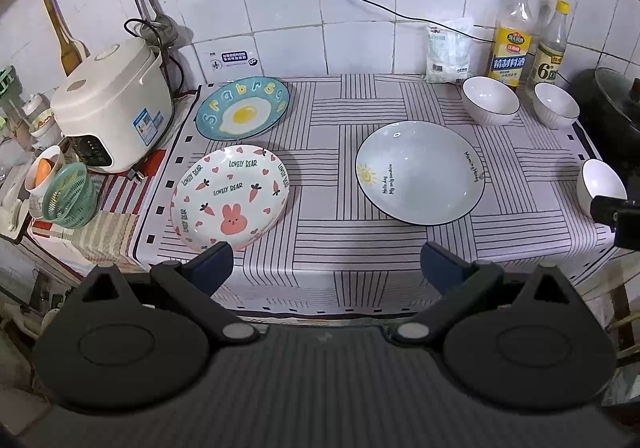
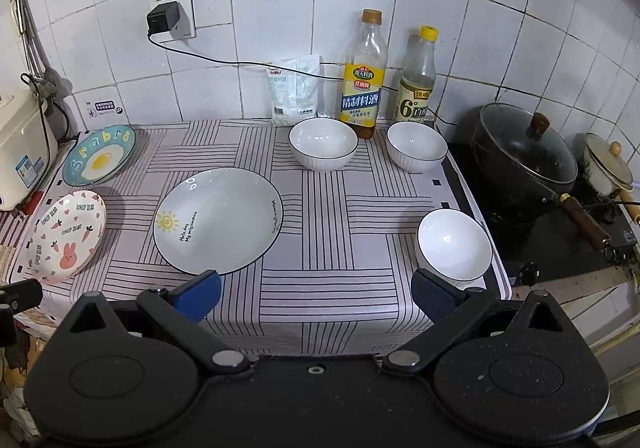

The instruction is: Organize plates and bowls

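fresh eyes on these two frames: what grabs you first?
Three patterned plates on the striped cloth: a pink bunny plate front left, a blue fried-egg plate behind it, and a larger pale sun plate in the middle. Three white bowls sit to the right, two at the back by the bottles and one at the front right corner. Both grippers, left and right, hover open at the near edge, holding nothing.

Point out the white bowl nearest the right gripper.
The lone bowl at the cloth's front right edge, just ahead of the right gripper; the other two bowls stand by the bottles.
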A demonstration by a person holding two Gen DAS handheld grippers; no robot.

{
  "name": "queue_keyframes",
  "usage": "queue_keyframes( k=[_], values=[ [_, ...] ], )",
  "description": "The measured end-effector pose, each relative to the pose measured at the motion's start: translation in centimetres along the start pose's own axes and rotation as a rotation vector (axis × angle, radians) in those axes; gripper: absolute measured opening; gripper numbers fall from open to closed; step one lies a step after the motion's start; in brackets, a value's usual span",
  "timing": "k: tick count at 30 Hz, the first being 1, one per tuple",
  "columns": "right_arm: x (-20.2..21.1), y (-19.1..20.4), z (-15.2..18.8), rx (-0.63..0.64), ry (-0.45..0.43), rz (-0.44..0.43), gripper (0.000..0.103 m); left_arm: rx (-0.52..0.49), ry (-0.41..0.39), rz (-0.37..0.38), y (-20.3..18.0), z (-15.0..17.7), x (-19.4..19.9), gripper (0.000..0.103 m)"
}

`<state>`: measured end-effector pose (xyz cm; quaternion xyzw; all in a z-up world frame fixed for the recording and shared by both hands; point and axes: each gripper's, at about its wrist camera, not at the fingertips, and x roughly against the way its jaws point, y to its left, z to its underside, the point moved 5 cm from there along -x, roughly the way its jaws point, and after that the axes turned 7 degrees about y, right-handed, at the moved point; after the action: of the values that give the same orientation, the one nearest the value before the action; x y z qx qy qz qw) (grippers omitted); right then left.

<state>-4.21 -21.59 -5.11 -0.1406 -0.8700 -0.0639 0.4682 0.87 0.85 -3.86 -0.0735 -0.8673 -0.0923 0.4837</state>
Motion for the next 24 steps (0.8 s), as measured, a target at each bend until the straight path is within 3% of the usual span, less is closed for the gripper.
queue_keyframes(
  k=[24],
  values=[
    [0.64, 0.5, 0.41, -0.009, -0.045, -0.057, 0.103, 0.048, -0.02, 0.037, 0.86, 0.66, 0.36, 0.101]
  ],
)
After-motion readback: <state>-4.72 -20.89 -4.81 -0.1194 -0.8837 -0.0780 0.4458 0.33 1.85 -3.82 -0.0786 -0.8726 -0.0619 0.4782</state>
